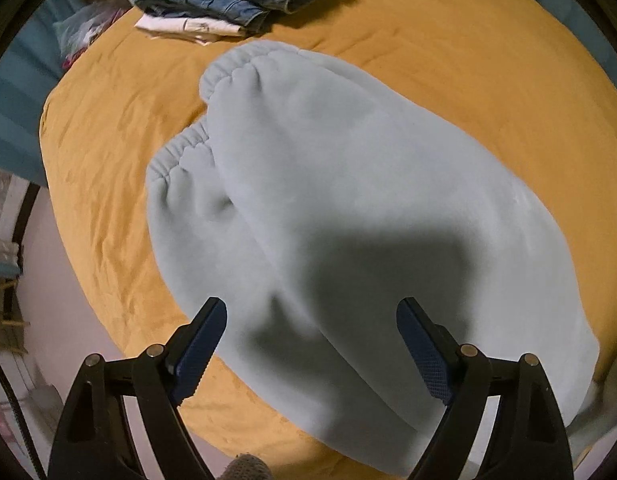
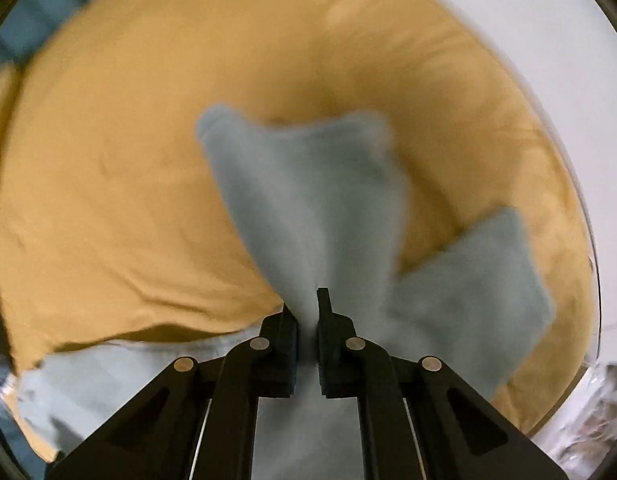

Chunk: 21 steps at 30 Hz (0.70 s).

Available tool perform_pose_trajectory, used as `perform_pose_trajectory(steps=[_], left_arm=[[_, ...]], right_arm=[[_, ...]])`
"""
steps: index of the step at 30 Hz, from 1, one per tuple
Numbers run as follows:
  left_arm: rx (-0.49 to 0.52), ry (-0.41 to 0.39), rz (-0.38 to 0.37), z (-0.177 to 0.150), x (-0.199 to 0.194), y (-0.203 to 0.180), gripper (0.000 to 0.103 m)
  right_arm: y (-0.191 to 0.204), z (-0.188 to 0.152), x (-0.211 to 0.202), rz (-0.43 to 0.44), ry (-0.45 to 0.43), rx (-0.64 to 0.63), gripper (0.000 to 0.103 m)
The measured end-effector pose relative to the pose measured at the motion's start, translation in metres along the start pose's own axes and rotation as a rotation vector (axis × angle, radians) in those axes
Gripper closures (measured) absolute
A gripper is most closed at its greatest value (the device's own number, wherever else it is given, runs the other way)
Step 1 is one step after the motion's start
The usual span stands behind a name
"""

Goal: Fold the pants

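A pile of folded clothes sits at the far end of the bed, on the yellow sheet, well apart from the pants. Nothing lies between them. The pants are soft, fuzzy and light blue, with bunchy stretchy cuffs. They lie on the sheet, one leg over the other. The left gripper hangs above them with its jaws wide and nothing in them. The right gripper pinches the blue cloth tight. That view is blurry.

Warm light, right view motion-blurred
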State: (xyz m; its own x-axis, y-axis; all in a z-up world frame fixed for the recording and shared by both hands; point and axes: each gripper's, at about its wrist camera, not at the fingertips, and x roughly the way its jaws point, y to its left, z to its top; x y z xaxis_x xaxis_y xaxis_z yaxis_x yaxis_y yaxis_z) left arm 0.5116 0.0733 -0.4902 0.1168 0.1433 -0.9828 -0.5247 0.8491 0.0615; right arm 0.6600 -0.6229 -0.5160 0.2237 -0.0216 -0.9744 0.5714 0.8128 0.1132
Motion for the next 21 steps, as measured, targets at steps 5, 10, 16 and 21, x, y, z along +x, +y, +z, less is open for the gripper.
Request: perform_pose_trajectory(steps=[5,10,16,21], left_arm=[[-0.025,0.030,-0.022,-0.019,0.012,-0.007,0.016],[-0.029,0.048,-0.021,-0.035,0.018,-0.003,0.016],[-0.141,0.055,-0.089,-0.032,0.002,0.039,0.016],[-0.268,0.060,-0.184,-0.002,0.005,0.075,0.016]], right_arm=[[-0.128,-0.059,-0.001,0.044,-0.051,0.296,0.095],[-0.175,-0.109,0.092,0.113,0.130,0.511,0.091],[-0.157,-0.158,0.072,0.214,0.106,0.663,0.038],[-0.057,-0.196,0.064,0.358,0.239,0.511,0.034]])
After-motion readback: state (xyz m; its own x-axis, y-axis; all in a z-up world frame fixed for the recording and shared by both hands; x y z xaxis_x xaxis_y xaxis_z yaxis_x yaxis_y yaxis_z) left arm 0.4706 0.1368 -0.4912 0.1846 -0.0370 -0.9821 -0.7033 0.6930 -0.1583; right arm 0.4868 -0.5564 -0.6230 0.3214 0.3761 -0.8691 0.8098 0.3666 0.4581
